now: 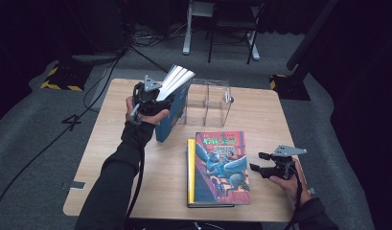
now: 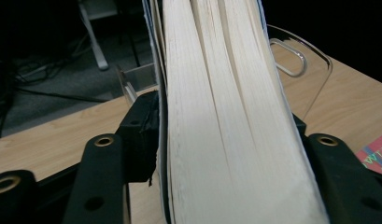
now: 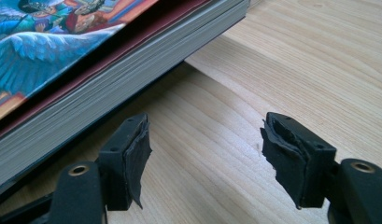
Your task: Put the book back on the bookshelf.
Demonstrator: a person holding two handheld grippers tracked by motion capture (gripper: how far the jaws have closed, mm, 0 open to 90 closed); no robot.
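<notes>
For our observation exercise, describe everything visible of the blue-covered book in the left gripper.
The blue-covered book stands tilted on the wooden table, beside the clear plastic holder. Its cream page block, fanned slightly apart at the top, sits between the left gripper's black fingers. The left one lies against its cover; whether they press is unclear.

Grey carpet (image 1: 50, 158), seemingly black walls

Upright book (image 1: 170, 103) is standing tilted on the counter (image 1: 150, 182), left of and touching the clear divider box (image 1: 209, 101) at the back; two stacked books (image 1: 217, 168) are lying in front, centre, right hand-held gripper (image 1: 259, 161) sitting just right of them
</notes>
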